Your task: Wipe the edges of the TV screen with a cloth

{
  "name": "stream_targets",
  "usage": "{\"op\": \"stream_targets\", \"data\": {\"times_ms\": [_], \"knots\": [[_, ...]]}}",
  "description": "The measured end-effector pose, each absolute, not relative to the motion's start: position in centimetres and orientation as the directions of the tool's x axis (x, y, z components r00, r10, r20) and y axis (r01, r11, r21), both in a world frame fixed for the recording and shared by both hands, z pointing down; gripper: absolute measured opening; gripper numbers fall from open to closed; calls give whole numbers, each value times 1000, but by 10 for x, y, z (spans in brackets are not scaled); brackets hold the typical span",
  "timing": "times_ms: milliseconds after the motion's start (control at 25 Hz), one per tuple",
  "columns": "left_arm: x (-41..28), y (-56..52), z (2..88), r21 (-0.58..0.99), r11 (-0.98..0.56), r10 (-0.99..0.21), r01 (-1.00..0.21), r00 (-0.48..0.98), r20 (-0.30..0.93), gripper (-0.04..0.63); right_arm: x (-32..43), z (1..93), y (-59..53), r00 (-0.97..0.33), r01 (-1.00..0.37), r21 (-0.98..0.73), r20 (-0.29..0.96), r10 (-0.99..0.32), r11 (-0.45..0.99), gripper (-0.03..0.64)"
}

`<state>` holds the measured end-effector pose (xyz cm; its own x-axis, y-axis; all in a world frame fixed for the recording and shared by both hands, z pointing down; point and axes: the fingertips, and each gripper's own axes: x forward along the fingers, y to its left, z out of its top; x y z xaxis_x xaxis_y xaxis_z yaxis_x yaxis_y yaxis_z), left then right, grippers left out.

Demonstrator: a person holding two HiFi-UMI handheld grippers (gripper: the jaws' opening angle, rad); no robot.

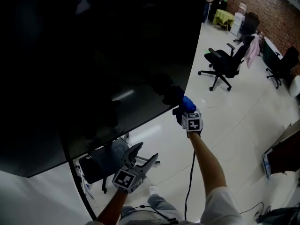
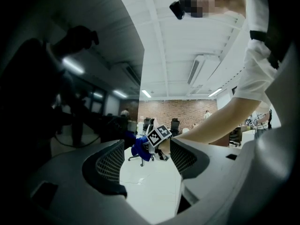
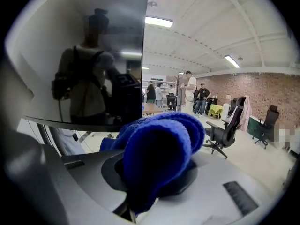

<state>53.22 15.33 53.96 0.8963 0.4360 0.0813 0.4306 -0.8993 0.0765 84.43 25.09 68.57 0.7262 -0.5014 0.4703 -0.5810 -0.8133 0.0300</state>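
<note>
Right gripper (image 1: pixel 183 108) clamped on blue cloth (image 1: pixel 188 103), seemingly touching dark TV screen (image 1: pixel 93 55) right edge | left gripper (image 1: pixel 144 153) jaws apart, empty | glossy white floor (image 1: pixel 234 121), brick wall (image 1: pixel 276 8), office chairs (image 1: pixel 225 63)

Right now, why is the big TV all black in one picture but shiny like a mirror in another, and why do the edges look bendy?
Head view: the big black glossy TV screen is dark, with only a faint streak of glare. Right gripper view: it mirrors a person, the close blue fluffy cloth looks slightly soft, and the wide lens bends straight lines.
</note>
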Motion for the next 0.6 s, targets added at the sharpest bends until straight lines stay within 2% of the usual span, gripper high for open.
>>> {"op": "stream_targets", "data": {"times_ms": [280, 480, 600], "knots": [[519, 147, 531, 75, -917, 398, 392, 913, 87, 284, 829, 701, 241, 719, -528, -131, 458, -523, -839, 91], [503, 132, 527, 80, -927, 372, 366, 925, 80, 284, 794, 708, 199, 657, -614, -128, 465, -594, -779, 86], [490, 114, 538, 22, -936, 353, 352, 934, 57, 284, 768, 709, 171, 629, -646, -136, 462, -625, -751, 86]]}}
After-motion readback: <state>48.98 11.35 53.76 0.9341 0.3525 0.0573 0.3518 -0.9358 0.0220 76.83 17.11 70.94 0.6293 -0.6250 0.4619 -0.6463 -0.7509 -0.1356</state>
